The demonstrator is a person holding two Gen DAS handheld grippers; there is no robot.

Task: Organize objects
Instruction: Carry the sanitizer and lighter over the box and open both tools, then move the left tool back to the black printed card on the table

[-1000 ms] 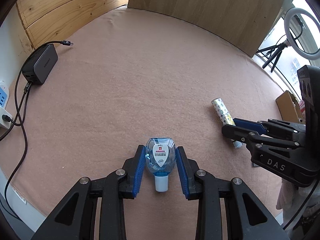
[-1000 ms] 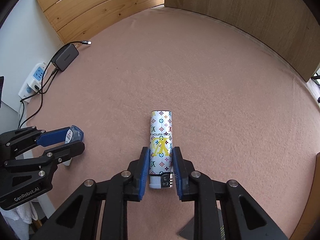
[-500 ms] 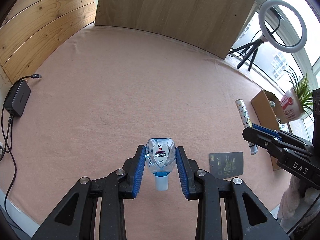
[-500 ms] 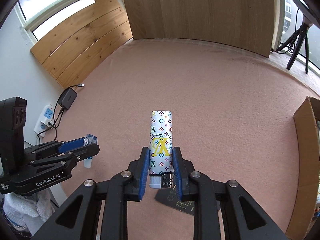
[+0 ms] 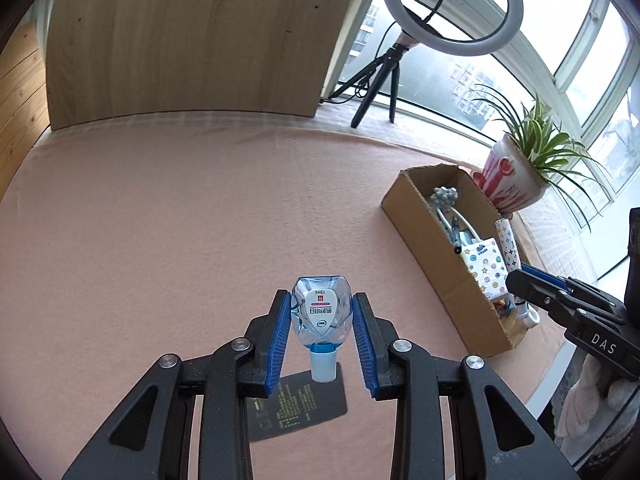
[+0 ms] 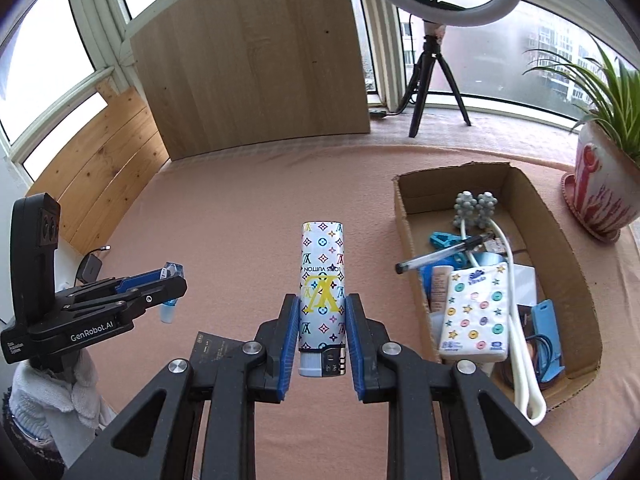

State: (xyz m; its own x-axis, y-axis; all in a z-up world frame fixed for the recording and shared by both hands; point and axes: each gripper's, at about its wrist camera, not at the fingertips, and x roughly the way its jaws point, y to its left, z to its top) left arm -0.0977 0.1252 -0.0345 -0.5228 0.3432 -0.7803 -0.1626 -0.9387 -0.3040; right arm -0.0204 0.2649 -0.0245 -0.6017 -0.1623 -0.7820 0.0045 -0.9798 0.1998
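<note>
Two grippers: both are seen raised above the pink cloth (image 5: 160, 220), each clamped on one item.
Left edge: a slatted wood wall (image 6: 100, 156) is met by the cloth on that side; a dark charger (image 6: 90, 269) lies near it.
Far edge: an upright wooden board (image 6: 256, 60) stands at the back of the cloth, and open cloth is left before it.
Left gripper (image 5: 321, 326): its blue pads are closed on the eye-drop bottle (image 5: 321, 312), which is held cap toward the camera, off the cloth.
Eye-drop bottle: a clear blue body, a white label marked 15ml and a pale cap are shown.
Dark card (image 5: 304, 404): it lies flat on the cloth below the left gripper.
Right gripper (image 6: 322, 330): its pads are pressed on the lower part of the patterned lighter (image 6: 322, 280), held pointing forward.
Patterned lighter: a white sleeve with coloured monogram marks and a yellow logo is seen; the metal head sits at the near end.
Cardboard box (image 6: 412, 280): it is set to the right of the lighter, open-topped, with a tissue pack (image 6: 476, 312), a pen (image 6: 444, 254) and a white massager (image 6: 476, 206) inside.
Right edge: a potted plant (image 6: 600, 196) stands just beyond the box; a ring-light tripod (image 6: 432, 84) stands behind the cloth.
</note>
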